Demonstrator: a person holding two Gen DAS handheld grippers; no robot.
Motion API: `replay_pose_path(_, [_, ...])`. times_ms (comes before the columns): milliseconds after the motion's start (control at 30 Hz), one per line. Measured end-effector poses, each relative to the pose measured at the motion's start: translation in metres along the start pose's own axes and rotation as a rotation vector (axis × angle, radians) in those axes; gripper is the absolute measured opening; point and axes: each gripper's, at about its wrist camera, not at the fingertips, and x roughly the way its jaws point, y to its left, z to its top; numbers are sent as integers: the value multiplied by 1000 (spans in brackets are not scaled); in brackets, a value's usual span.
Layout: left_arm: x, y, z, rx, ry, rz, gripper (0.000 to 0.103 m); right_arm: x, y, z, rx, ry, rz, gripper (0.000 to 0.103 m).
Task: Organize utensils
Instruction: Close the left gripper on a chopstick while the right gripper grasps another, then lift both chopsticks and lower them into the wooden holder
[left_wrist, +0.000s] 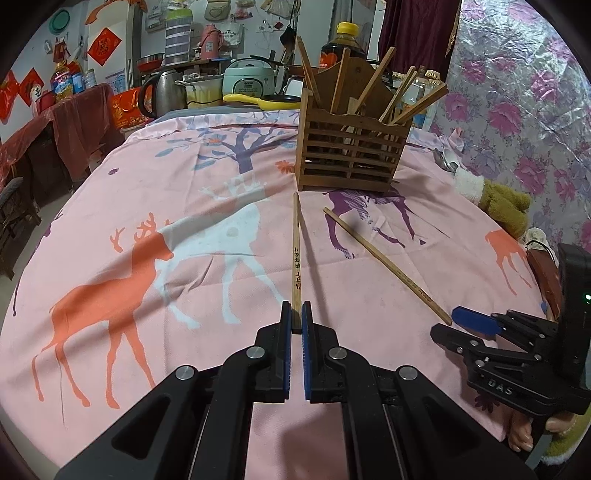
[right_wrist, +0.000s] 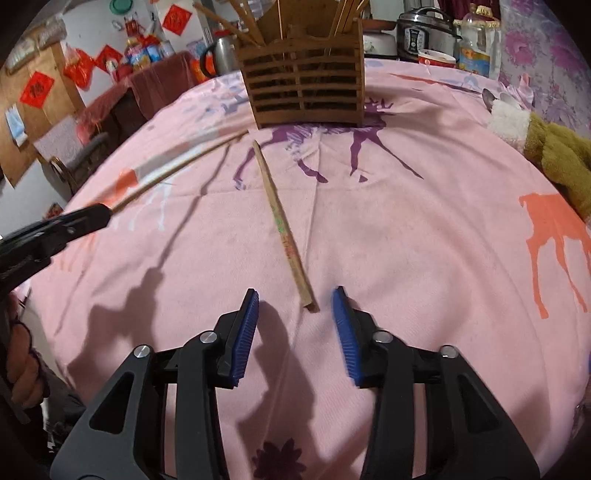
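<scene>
My left gripper (left_wrist: 296, 308) is shut on the near end of a wooden chopstick (left_wrist: 296, 251), which points toward the slatted wooden utensil holder (left_wrist: 351, 155) and is held above the cloth. In the right wrist view this chopstick (right_wrist: 177, 170) sticks out of the left gripper (right_wrist: 105, 212) at the left. A second chopstick (right_wrist: 284, 225) lies flat on the pink cloth. My right gripper (right_wrist: 295, 301) is open, its near end between the blue pads (right_wrist: 341, 306). It also shows in the left wrist view (left_wrist: 388, 266), with the right gripper (left_wrist: 452, 320) at its end. The holder (right_wrist: 304, 92) holds several chopsticks.
The table carries a pink deer-print cloth (left_wrist: 147, 221). A plush toy (left_wrist: 498, 203) and a spoon (left_wrist: 445, 158) lie at the right edge. A kettle (left_wrist: 166, 92), a rice cooker (left_wrist: 249, 79), an oil bottle (left_wrist: 341, 44) and a yellow pan (left_wrist: 258, 101) stand behind the holder.
</scene>
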Motion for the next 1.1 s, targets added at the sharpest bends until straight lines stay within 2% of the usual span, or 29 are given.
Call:
replay_pose_path(33, [0, 0, 0, 0, 0, 1, 6, 1, 0, 1, -9, 3, -13, 11])
replay_pose_path(67, [0, 0, 0, 1, 0, 2, 6, 1, 0, 0, -8, 8, 6, 8])
replay_pose_path(167, [-4, 1, 0, -5, -4, -2, 6, -10, 1, -3, -11, -32, 2, 6])
replay_pose_path(300, [-17, -1, 6, 7, -34, 8, 6, -46, 3, 3, -28, -141, 8, 6])
replay_pose_path(500, [-42, -10, 28, 60, -100, 15, 6, -94, 2, 32, -40, -284, 6, 6])
replay_pose_path(633, [-58, -15, 58, 69, -140, -21, 6, -116, -1, 58, -32, -353, 24, 6])
replay_pose_path(933, [-67, -24, 124, 78, -149, -100, 6, -138, -7, 107, -19, -422, 51, 6])
replay_pose_path(1100, [-75, -27, 155, 95, -175, -96, 6, -145, -10, 131, -14, -464, 41, 6])
